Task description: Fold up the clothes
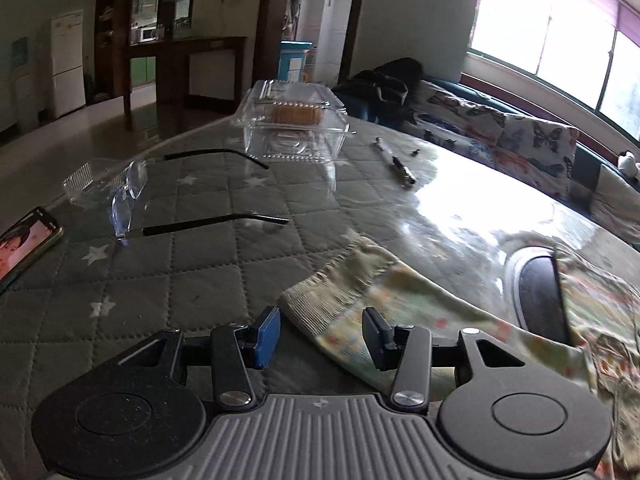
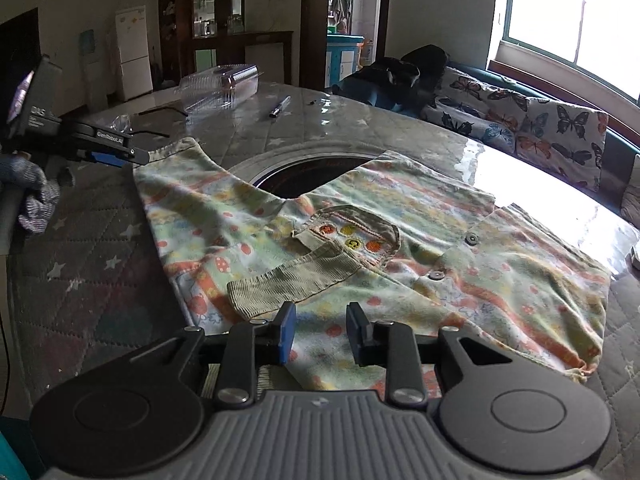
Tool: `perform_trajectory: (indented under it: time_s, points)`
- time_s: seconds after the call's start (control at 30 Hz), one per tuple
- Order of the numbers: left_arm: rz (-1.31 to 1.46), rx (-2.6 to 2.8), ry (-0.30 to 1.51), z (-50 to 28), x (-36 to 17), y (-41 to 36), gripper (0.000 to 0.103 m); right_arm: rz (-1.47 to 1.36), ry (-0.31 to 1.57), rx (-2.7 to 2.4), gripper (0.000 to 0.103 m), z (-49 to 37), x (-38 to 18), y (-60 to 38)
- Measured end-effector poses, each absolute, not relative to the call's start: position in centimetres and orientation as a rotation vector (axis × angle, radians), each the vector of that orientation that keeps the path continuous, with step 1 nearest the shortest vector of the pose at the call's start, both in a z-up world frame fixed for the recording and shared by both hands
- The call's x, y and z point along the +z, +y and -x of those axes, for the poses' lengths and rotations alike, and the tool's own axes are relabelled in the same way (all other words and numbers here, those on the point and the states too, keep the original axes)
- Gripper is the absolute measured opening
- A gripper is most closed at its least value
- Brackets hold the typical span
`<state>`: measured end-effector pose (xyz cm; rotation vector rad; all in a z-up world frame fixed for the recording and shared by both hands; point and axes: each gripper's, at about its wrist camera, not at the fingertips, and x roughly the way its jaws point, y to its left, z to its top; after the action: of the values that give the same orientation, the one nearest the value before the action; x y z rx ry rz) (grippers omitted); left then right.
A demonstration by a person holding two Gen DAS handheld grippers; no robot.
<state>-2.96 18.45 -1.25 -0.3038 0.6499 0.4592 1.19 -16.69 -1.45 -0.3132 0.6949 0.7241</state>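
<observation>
A small child's garment [image 2: 360, 232] with a pale green, orange and yellow print lies spread on the quilted table [image 2: 88, 280]. It has ribbed olive cuffs, a collar and snap buttons. My right gripper [image 2: 320, 334] is open just above its near edge, next to a ribbed cuff [image 2: 288, 280]. My left gripper [image 1: 320, 334] is open over another ribbed cuff [image 1: 332, 284] at the garment's far left corner. The left gripper also shows in the right wrist view [image 2: 140, 156], at that cuff.
A round dark opening [image 2: 304, 176] in the table lies partly under the garment. Farther back lie glasses [image 1: 132, 200], a clear plastic box [image 1: 292, 120], a pen [image 1: 396, 162] and a phone [image 1: 24, 244]. A butterfly-print sofa [image 2: 540, 120] runs along the window.
</observation>
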Motion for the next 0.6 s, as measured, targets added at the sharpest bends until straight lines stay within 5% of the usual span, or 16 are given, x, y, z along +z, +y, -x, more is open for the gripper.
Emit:
perform_trajectory:
  time_s: [0.2, 0.33, 0.6]
  points:
    - [0.319, 0.491, 0.649, 2.3, -1.7, 19.3, 0.038, 0.291, 0.697, 0.711, 0.027, -1.3, -1.4, -17.3]
    - [0.358, 0.484, 0.642, 2.2, -1.8, 19.8, 0.009, 0.284, 0.7, 0.702, 0.027, -1.1, -1.4, -17.7]
    - [0.42, 0.28, 0.556, 2.5, 2.3, 16.0, 0.006, 0.242, 0.672, 0.661, 0.027, -1.1, -0.6, -19.4]
